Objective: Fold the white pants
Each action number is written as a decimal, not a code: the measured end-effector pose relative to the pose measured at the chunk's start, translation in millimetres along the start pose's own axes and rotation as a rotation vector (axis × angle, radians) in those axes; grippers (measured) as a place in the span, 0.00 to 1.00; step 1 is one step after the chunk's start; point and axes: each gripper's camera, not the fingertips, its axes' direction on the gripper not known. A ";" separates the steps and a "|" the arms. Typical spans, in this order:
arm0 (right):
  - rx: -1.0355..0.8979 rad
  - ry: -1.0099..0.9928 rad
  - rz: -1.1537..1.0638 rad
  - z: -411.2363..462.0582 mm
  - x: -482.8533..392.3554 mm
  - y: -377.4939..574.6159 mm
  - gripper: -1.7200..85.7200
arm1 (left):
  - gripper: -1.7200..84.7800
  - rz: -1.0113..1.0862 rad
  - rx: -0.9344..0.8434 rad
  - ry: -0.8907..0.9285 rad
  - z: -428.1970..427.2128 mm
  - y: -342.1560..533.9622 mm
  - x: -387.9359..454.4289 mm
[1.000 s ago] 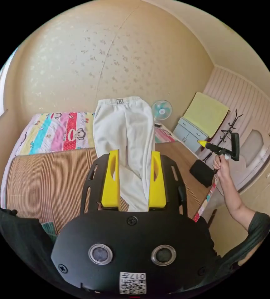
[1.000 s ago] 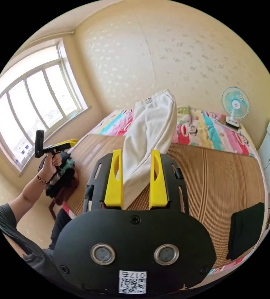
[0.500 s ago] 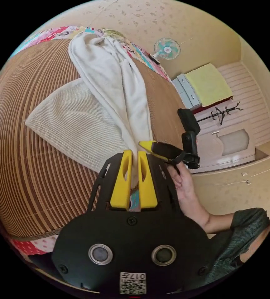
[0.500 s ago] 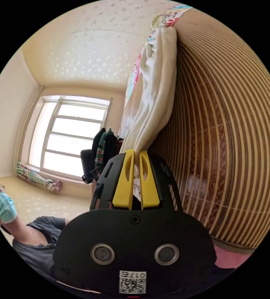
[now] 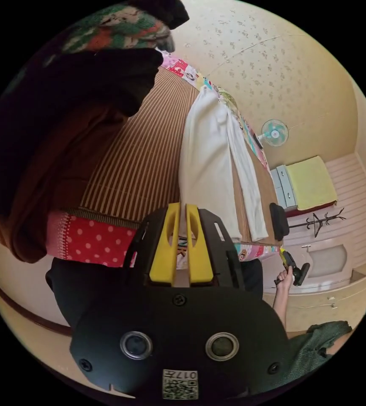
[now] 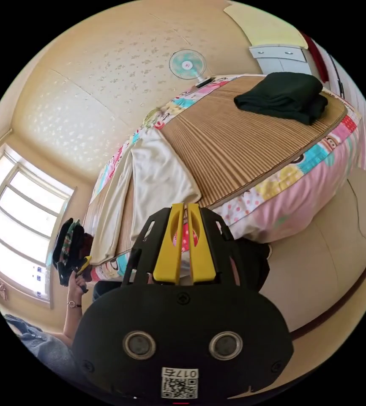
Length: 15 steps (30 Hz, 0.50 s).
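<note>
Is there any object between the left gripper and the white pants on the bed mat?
Nothing visible blocks the way. The left gripper, jaws closed, hangs off the bed edge; the white pants lie spread just beyond. The dark clothes pile sits aside.

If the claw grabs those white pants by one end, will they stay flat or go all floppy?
Probably floppy: the white pants lie limp, legs spread flat on the striped mat. They look like light cloth, so likely easy to lift. They should drape and sag, not stay flat.
</note>
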 end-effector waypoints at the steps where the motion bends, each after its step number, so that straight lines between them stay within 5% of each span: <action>1: -0.065 -0.063 -0.017 23.1 -13.9 3.3 0.09 | 0.08 0.005 -0.006 -0.033 2.2 2.3 2.9; 8: -0.429 -0.271 -0.293 179.6 -167.1 8.0 0.18 | 0.14 0.095 -0.109 -0.219 19.5 16.5 25.0; 15: -0.519 -0.113 -0.511 252.0 -255.4 61.1 0.08 | 0.07 0.163 -0.097 -0.161 0.7 49.5 29.9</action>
